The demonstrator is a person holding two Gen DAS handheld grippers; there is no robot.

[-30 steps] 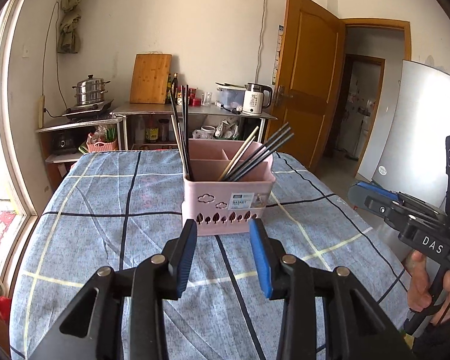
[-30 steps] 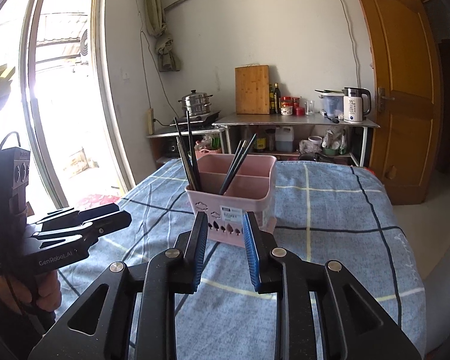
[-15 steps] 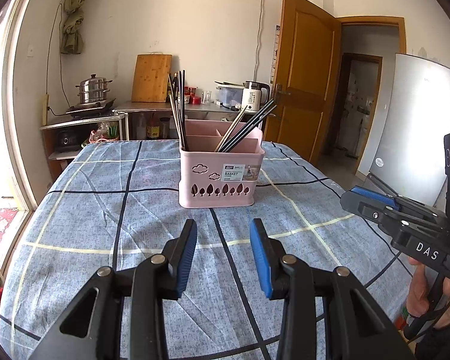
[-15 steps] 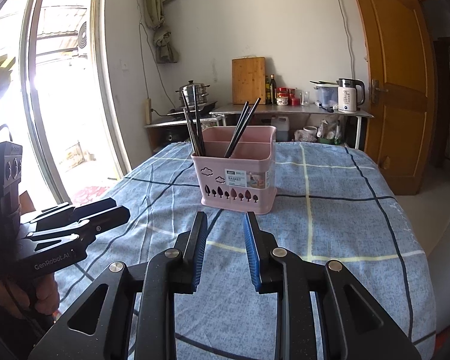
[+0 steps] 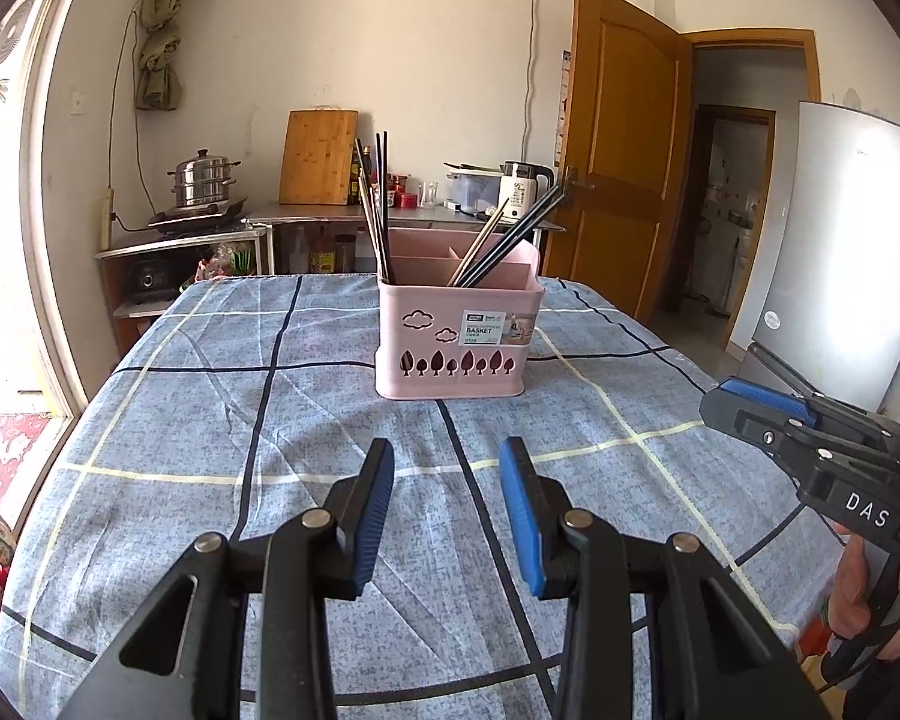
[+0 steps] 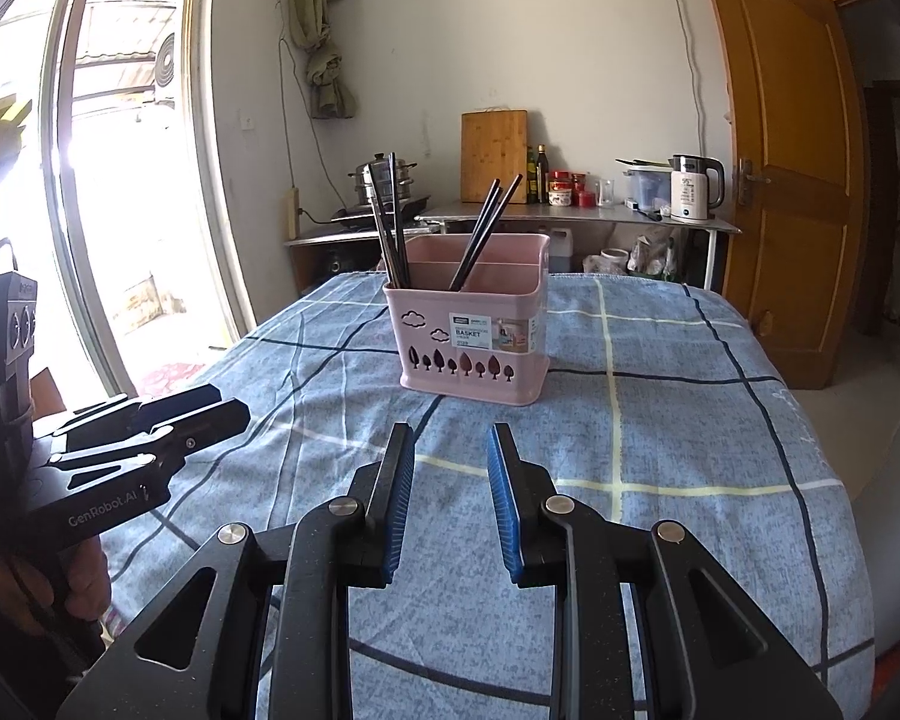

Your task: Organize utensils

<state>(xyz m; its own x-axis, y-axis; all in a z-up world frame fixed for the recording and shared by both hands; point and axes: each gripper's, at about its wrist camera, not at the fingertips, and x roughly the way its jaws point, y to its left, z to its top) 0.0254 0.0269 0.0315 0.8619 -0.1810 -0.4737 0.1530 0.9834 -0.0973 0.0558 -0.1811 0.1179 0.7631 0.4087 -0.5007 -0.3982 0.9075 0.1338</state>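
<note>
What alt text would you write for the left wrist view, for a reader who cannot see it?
A pink plastic utensil basket holding dark and wooden chopsticks stands on a blue checked tablecloth. In the foreground the left gripper is open and empty, short of the basket. The right gripper reaches in from the right edge.

Pink basket (image 5: 456,354) with cut-out clouds and a row of dark trees, white label. Black chopsticks (image 5: 510,246) inside, one pale wooden stick (image 5: 479,252) among them. Blue-grey tablecloth (image 5: 270,420) crossed by navy and cream lines. Black grippers, blue pads (image 6: 397,498). Orange-brown door (image 6: 798,180).
</note>
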